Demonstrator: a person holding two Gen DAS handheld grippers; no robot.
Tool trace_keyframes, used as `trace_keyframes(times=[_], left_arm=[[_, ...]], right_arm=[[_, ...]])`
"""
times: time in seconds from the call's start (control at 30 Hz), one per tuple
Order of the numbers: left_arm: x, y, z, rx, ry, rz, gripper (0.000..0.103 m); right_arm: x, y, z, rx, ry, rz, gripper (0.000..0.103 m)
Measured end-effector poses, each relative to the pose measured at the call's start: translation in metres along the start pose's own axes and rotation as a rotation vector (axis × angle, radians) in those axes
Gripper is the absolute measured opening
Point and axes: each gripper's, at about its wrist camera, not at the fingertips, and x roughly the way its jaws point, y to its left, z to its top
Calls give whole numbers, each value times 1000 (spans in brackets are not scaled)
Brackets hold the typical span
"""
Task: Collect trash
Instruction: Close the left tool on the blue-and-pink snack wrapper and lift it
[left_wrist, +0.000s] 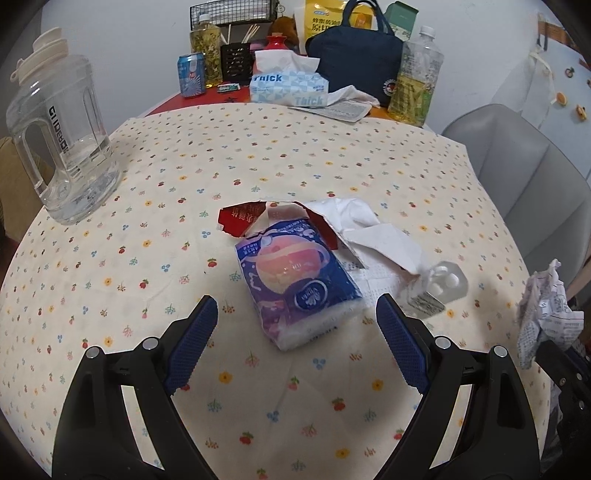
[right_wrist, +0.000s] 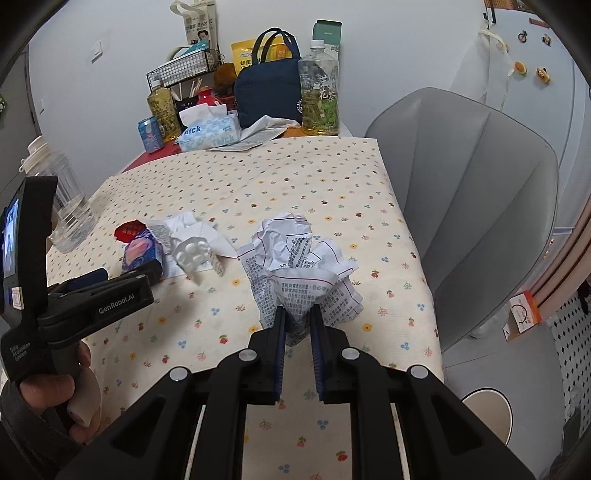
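Nearest my right camera, the right gripper (right_wrist: 297, 317) has its fingers (right_wrist: 280, 332) pinching the lower edge of the crumpled paper (right_wrist: 295, 254), a white printed sheet balled up loosely with folds flaring out above the grip; I judge it is held by that edge so it can be lifted clear in one piece. It sits near the worktop's (right_wrist: 332, 192) right edge, beside the grey chair (right_wrist: 480, 184). On my left camera the left gripper (left_wrist: 297, 317) has its fingers (left_wrist: 195, 332) spread wide, one to each side of the near end of the tissue pack (left_wrist: 299, 284), not touching it; that looks to me like a line-up for the next pick. The pack is blue and purple with a pink planet print, soft and half flattened, torn open at its far end. At its 12 o'clock lies a torn red wrapper (left_wrist: 240, 218), at 2 o'clock some white tissue (left_wrist: 369, 229), and at 3 o'clock a clear blister sheet (left_wrist: 443, 284) with white pills. These form one loose heap in the middle of the floral cloth. A water jug (left_wrist: 59, 140) stands at 10 o'clock from the heap, well apart, and the bottles, can and bag at the far edge look like things to keep, not trash.
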Motion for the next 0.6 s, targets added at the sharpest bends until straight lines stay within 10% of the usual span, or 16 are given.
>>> trace_keyframes(times=[0.27,0.33,0.6], left_arm=[[14,0,1,-19,31,-14,84],[13,-1,1,-11,26,-7,60],[-7,3,1,-33,9,-34,30]], right_arm=[[12,-1,-1,-2,9,-34,14],[13,-2,-1,0,11,-45,14],[0,-4,-2,5,-5,-53,14]])
